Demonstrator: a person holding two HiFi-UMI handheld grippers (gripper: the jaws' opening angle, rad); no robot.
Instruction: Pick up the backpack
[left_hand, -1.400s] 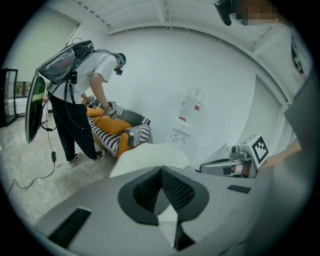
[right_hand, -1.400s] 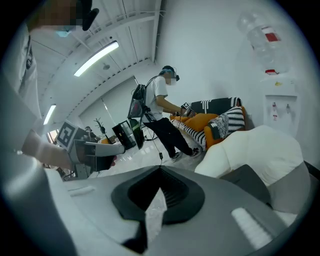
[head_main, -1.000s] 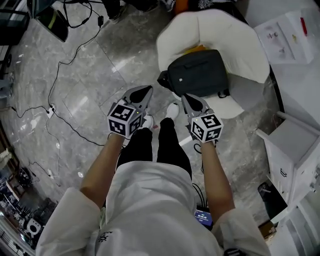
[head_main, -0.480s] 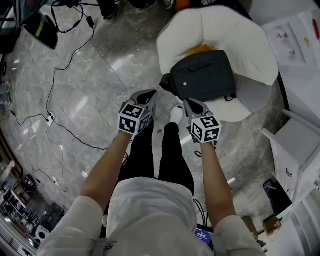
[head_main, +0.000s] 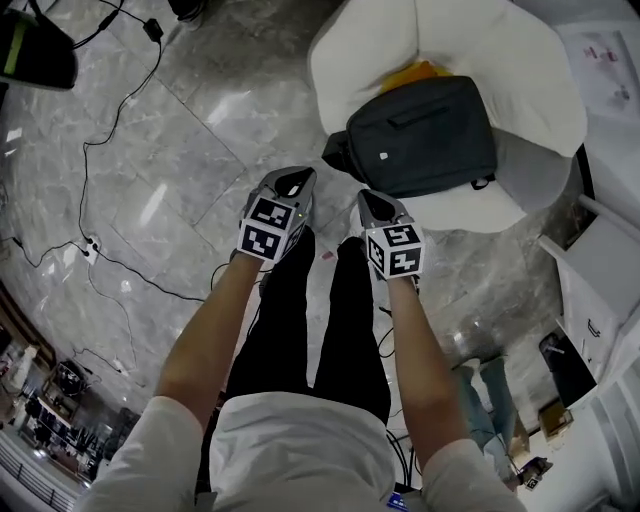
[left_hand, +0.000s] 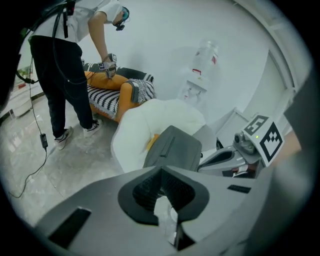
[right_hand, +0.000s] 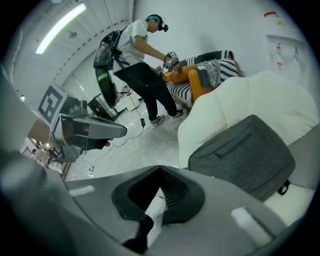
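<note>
A dark grey backpack (head_main: 420, 135) lies on the seat of a white armchair (head_main: 350, 50), its zip pocket facing up. Both grippers hang side by side in front of the chair, above the person's legs and short of the bag. My left gripper (head_main: 293, 178) is shut with nothing in it, a little left of the backpack's near corner. My right gripper (head_main: 372, 200) is also shut and empty, just below that corner. The left gripper view shows the backpack (left_hand: 172, 149) ahead and the right gripper (left_hand: 220, 159) beside it. In the right gripper view the backpack (right_hand: 245, 152) fills the right side.
A yellow item (head_main: 420, 75) peeks out behind the bag. Cables (head_main: 100, 150) trail over the marble floor at left. White cabinets (head_main: 600, 300) stand at right. Another person (left_hand: 70, 65) bends over an orange sofa (left_hand: 120, 92). A water dispenser (left_hand: 200, 70) stands by the wall.
Both grippers have sunk together in front of the chair, still shut. The head view has shifted, so the chair and backpack sit higher and further right.
</note>
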